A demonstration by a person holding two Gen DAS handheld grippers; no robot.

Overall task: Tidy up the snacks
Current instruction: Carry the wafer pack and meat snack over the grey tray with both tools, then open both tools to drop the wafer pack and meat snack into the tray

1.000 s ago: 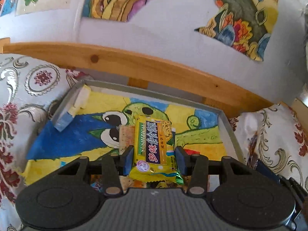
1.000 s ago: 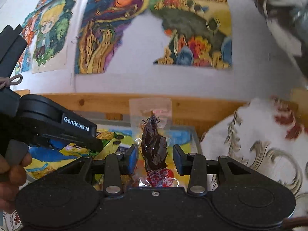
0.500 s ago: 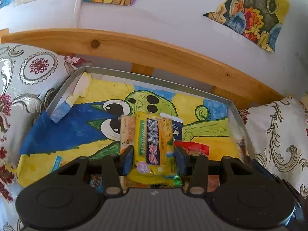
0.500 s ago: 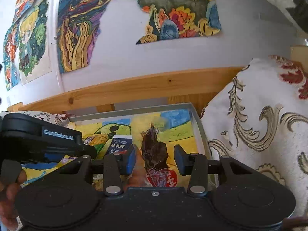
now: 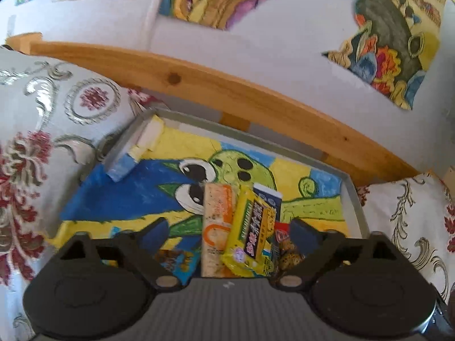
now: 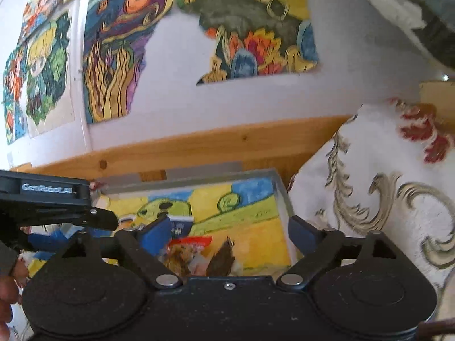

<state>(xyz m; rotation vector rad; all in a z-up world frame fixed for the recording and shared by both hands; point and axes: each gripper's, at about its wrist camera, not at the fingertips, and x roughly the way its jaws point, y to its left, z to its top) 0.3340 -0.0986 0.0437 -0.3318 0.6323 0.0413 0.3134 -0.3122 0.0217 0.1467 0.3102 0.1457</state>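
A grey tray (image 5: 357,199) with a painted frog lining lies between patterned cushions. In the left wrist view the yellow snack bar (image 5: 250,234) rests tilted on an orange cracker pack (image 5: 216,227) and a blue pack (image 5: 268,199) inside the tray. My left gripper (image 5: 229,234) stands open around them, fingers apart from the bar. In the right wrist view a clear packet of dark dried snack (image 6: 221,258) lies in the tray (image 6: 284,199) beside a red-topped packet (image 6: 187,245). My right gripper (image 6: 227,234) is open above it. The left gripper's body (image 6: 48,199) shows at left.
A wooden rail (image 5: 227,96) runs behind the tray under a white wall with paintings. Patterned cushions (image 5: 42,147) (image 6: 384,187) flank the tray on both sides. A person's hand (image 6: 8,284) holds the left gripper. A white-and-blue block (image 5: 133,153) sits at the tray's left corner.
Both grippers have opened wide. The yellow bar dropped out of the left one onto the other packs, and the dark snack packet dropped out of the right one into the tray.
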